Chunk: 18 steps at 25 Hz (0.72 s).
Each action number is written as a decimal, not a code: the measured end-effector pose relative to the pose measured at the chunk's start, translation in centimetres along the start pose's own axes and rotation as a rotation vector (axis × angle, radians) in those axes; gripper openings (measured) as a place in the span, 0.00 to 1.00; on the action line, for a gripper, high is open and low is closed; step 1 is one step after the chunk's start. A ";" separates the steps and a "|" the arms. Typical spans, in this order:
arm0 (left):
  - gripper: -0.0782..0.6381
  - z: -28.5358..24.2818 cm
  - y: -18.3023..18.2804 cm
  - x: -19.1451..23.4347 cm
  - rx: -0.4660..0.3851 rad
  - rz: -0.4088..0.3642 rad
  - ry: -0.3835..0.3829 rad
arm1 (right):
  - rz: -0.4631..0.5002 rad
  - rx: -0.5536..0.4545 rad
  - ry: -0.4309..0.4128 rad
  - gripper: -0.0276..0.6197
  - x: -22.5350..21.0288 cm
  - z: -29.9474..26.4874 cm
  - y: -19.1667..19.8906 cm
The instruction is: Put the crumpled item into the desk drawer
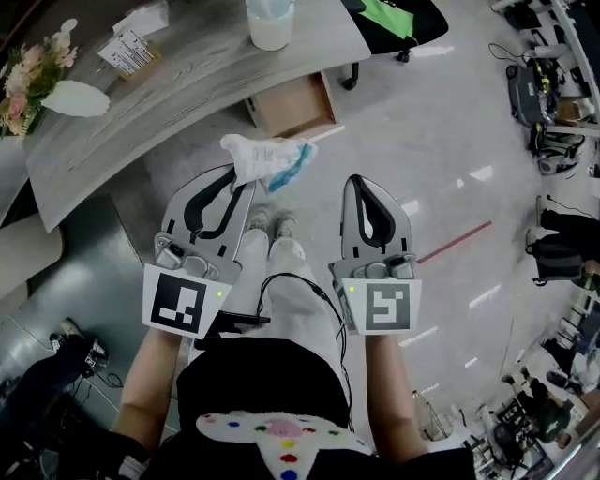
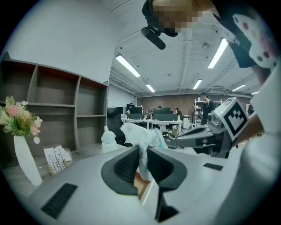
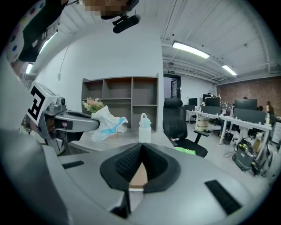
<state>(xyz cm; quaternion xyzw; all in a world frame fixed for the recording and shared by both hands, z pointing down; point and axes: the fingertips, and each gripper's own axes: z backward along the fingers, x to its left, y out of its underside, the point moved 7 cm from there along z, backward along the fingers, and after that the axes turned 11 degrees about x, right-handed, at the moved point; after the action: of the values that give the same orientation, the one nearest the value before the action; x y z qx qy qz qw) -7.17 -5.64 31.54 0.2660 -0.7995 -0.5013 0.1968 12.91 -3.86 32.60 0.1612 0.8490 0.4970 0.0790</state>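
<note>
The crumpled item [image 1: 267, 159], a white wad with light-blue parts, hangs in the air just in front of the open brown desk drawer [image 1: 292, 103]. My left gripper [image 1: 246, 184] is shut on its lower end. In the left gripper view the crumpled item [image 2: 141, 141] sticks up from between the two dark pads. My right gripper [image 1: 361, 180] is beside it on the right, shut and holding nothing. In the right gripper view the left gripper [image 3: 70, 121] and the crumpled item [image 3: 105, 123] show at the left, and a strip of the brown drawer [image 3: 139, 176] shows below the closed pads.
The grey wooden desk [image 1: 187, 80] curves across the top, bearing a white bottle [image 1: 270, 23], a card stand [image 1: 131, 52] and a vase of flowers [image 1: 42, 89]. A black office chair with a green item [image 1: 398, 19] stands at the desk's right end. My legs and shoes are below the grippers.
</note>
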 end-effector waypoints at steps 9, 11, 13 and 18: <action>0.19 -2.2 4.1 0.4 0.058 0.032 0.017 | -0.033 0.049 -0.022 0.05 0.2 -3.0 3.5; 0.19 -2.6 5.1 0.4 0.074 0.046 0.020 | -0.050 0.061 -0.028 0.05 0.3 -3.6 4.3; 0.19 -3.1 6.0 0.4 0.090 0.052 0.025 | -0.062 0.081 -0.029 0.05 0.3 -4.1 5.2; 0.19 -4.8 8.1 0.7 0.115 0.037 0.033 | -0.021 0.099 -0.005 0.05 -0.5 -5.7 6.9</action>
<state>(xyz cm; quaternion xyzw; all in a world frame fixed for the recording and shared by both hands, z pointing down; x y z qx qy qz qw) -6.80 -6.52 40.87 0.2703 -0.8284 -0.4465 0.2033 13.01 -5.55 41.45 0.1570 0.8740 0.4531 0.0783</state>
